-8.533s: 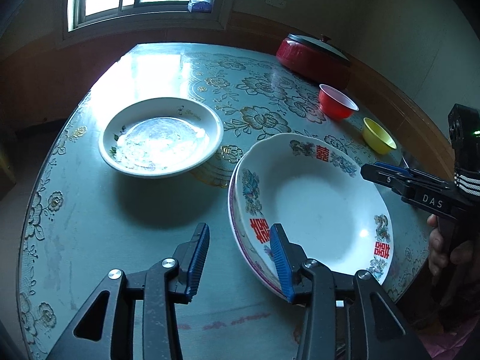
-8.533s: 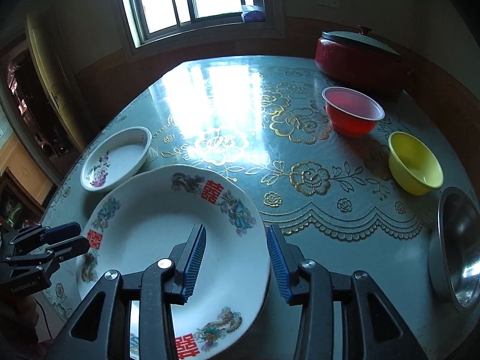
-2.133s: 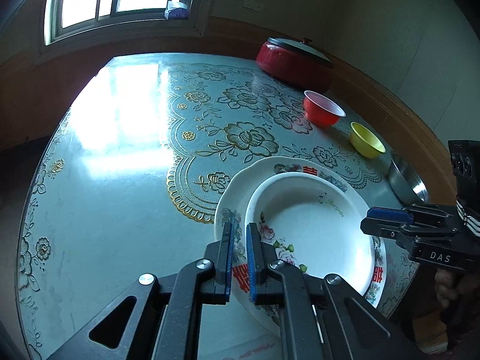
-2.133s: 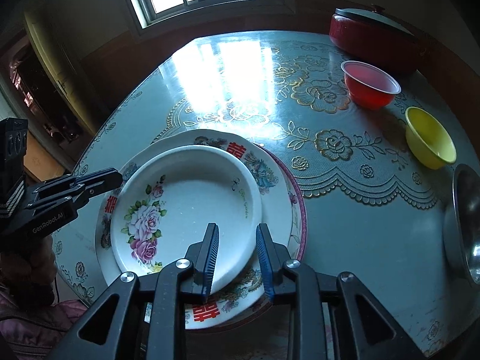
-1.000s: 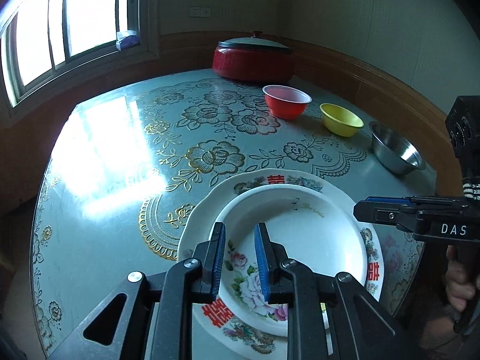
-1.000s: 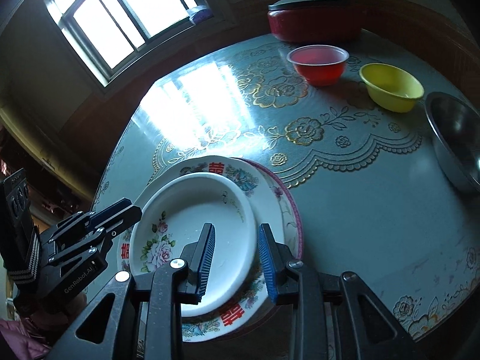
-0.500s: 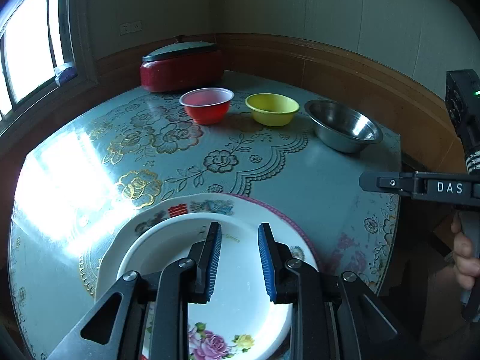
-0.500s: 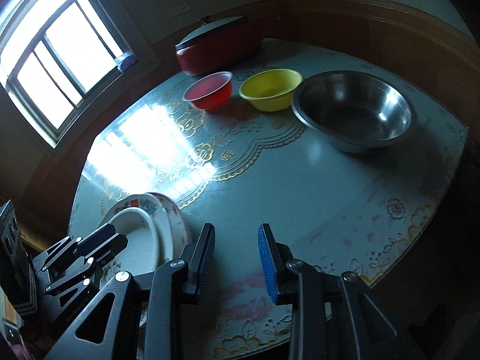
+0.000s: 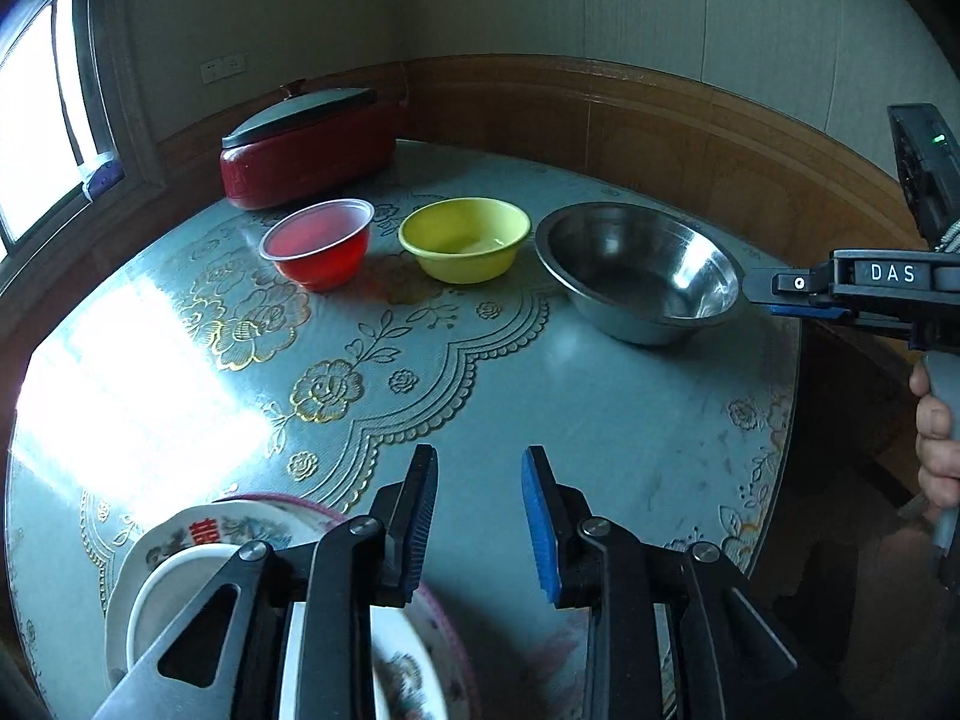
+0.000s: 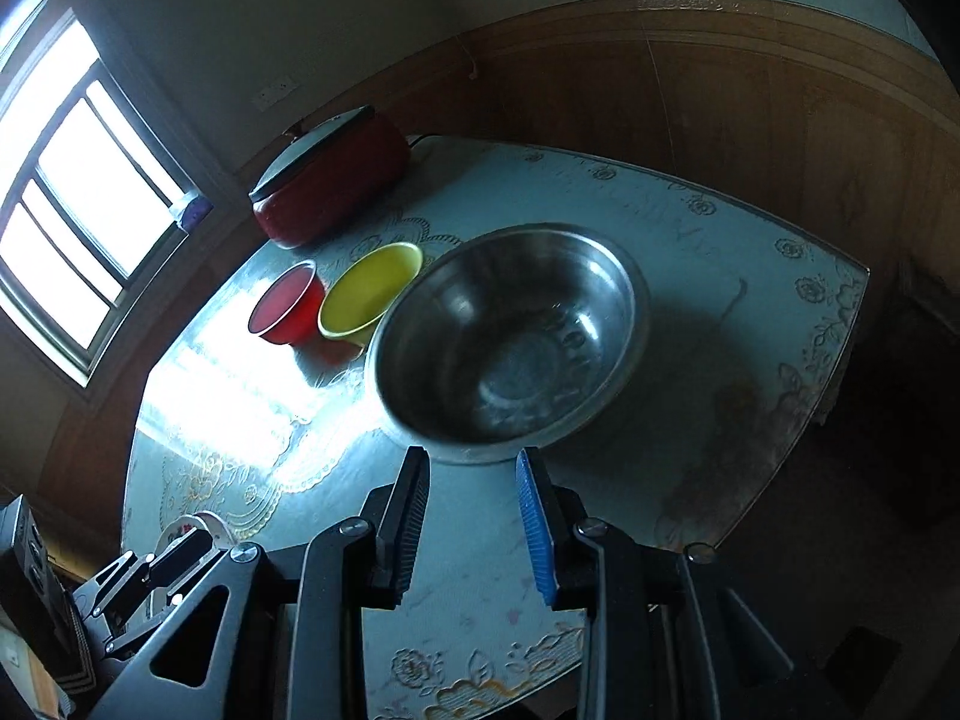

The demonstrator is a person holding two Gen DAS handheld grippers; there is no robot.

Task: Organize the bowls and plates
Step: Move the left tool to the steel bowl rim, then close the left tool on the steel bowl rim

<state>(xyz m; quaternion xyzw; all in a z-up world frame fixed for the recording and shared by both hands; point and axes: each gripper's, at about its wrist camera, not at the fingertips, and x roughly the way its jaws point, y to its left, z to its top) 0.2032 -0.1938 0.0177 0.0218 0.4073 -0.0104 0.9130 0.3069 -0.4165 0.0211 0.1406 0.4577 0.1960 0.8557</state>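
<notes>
A steel bowl (image 10: 510, 336) sits on the table just beyond my open, empty right gripper (image 10: 474, 480); its near rim lies between the fingertips in that view. The bowl (image 9: 639, 270) also shows at the right of the left wrist view, where the right gripper (image 9: 780, 294) hovers by its right rim. A yellow bowl (image 9: 465, 237) and a red plastic bowl (image 9: 318, 240) stand in a row to its left. My left gripper (image 9: 477, 483) is open and empty above bare table. The stacked white plates (image 9: 186, 558) lie under its left finger.
A red lidded pot (image 9: 306, 144) stands at the back of the round table (image 9: 600, 420), near the window. A wood-panelled wall runs close behind the bowls. The table's edge (image 10: 840, 360) is close on the right of the steel bowl.
Both grippers have swung right, away from the stacked plates toward the bowls. The right gripper has closed in on the steel bowl. Both have opened wider.
</notes>
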